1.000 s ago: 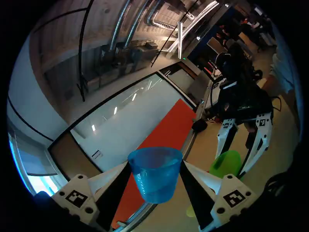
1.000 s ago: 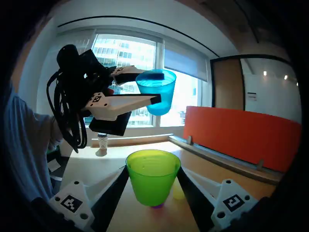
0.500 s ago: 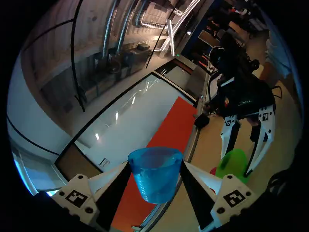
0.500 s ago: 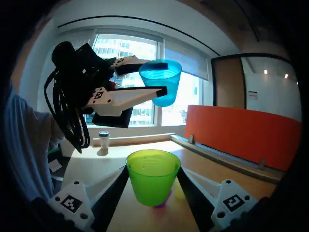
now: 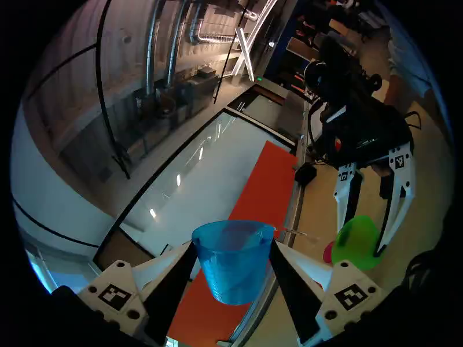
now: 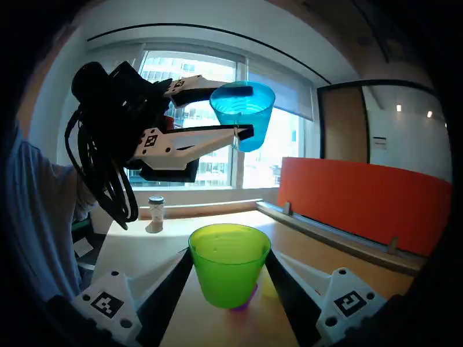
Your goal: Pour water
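I count two cups: one translucent blue plastic cup (image 5: 233,263) and one translucent green plastic cup (image 6: 230,269). My grippers number two, the left gripper (image 5: 233,246) and the right gripper (image 6: 230,253). There is one small dark-lidded jar (image 6: 155,209), one orange divider panel (image 6: 364,199) and one wooden table (image 6: 312,243).

Lg window (image 6: 199,69), orange divider (image 6: 359,196), wood table (image 6: 324,254)

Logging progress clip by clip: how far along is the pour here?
Done: the left gripper is shut on the blue cup, the right gripper on the green cup. In hand: the blue cup is held high over the table, tipped toward the green cup. Left: getting water into the green cup; I cannot tell whether any has landed yet.
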